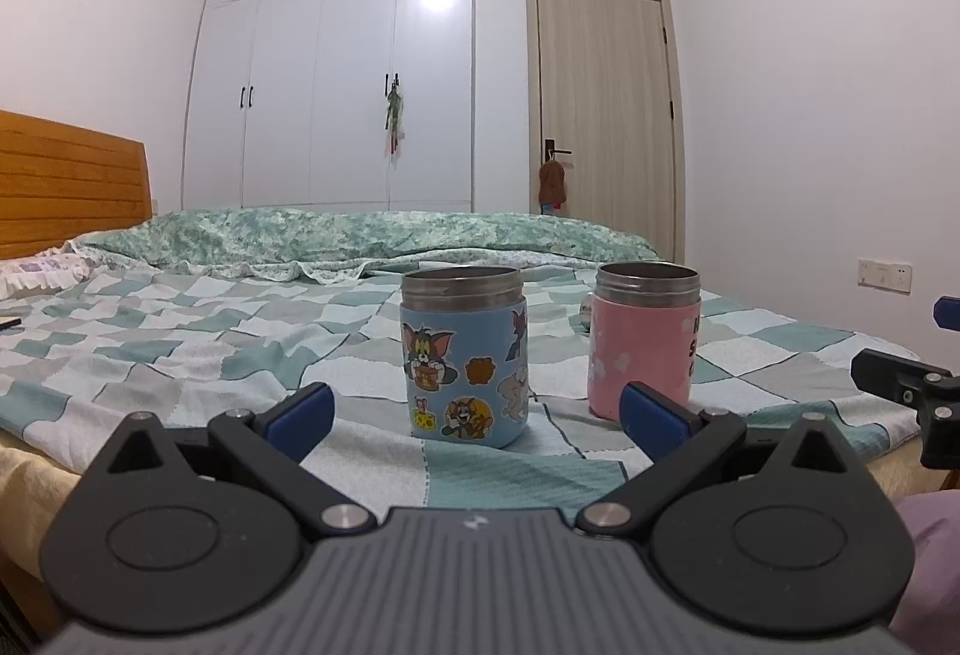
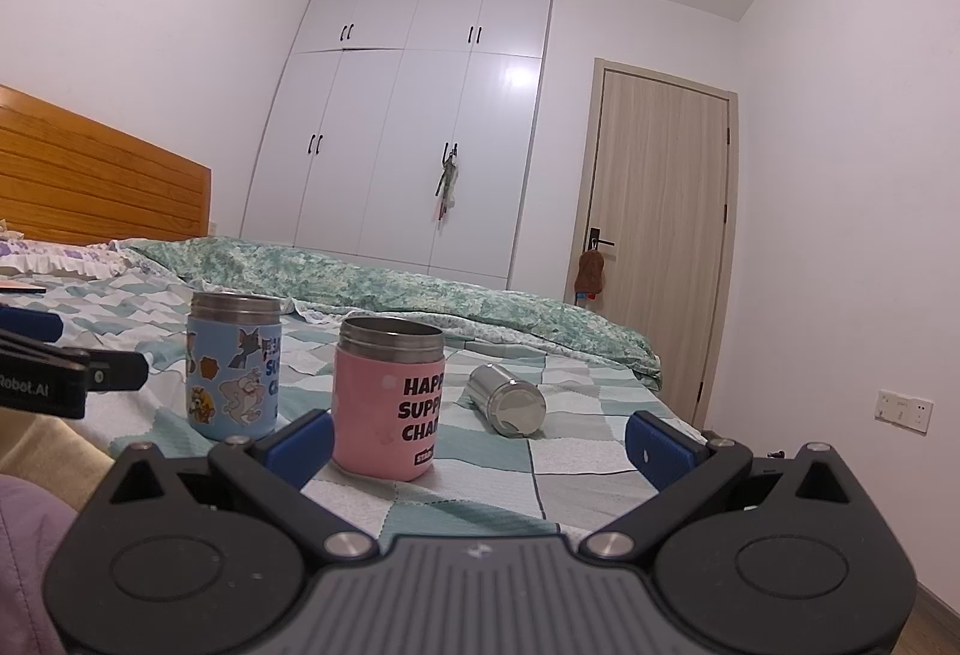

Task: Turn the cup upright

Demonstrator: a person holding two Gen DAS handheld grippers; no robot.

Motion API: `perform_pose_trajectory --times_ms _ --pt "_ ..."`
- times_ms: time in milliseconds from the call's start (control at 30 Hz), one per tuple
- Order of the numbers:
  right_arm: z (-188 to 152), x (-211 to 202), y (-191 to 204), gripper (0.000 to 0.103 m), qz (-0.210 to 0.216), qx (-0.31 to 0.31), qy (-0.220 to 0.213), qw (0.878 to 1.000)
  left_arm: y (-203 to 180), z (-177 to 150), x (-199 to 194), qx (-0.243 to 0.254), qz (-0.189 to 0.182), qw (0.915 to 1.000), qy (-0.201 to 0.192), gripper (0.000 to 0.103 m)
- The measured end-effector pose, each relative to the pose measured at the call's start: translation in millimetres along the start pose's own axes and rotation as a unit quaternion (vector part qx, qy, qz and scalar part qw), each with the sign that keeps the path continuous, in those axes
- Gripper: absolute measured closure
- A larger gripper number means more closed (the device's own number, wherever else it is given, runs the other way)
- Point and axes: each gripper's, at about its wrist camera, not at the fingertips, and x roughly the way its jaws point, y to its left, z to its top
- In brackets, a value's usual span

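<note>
A blue cartoon-sticker cup (image 1: 465, 355) stands upright on the bed, mouth up. It also shows in the right wrist view (image 2: 234, 370). A pink cup (image 1: 645, 340) stands upright to its right, and in the right wrist view (image 2: 389, 397) it bears black lettering. A bare steel cup (image 2: 507, 399) lies on its side behind and right of the pink one, base towards me. My left gripper (image 1: 477, 412) is open and empty, just short of the blue cup. My right gripper (image 2: 480, 445) is open and empty, in front of the pink and steel cups.
The cups rest on a green and white checked blanket (image 1: 180, 331). A rumpled green quilt (image 1: 360, 229) lies behind them and a wooden headboard (image 1: 66, 181) stands at the left. White wardrobes (image 1: 336, 73) and a door (image 1: 600, 115) are at the back.
</note>
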Motion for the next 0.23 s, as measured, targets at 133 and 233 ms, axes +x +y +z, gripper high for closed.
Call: perform_pose_trajectory --times_ms 133,233 --pt "0.1 0.4 0.4 0.000 0.000 0.000 0.000 1.000 0.5 -0.3 -0.9 -0.001 -0.002 1.0000 -0.003 0.000" --pt "-0.3 -0.6 0.9 0.000 0.000 0.000 0.000 1.000 0.1 -0.2 -1.0 0.000 -0.001 1.0000 -0.002 0.000"
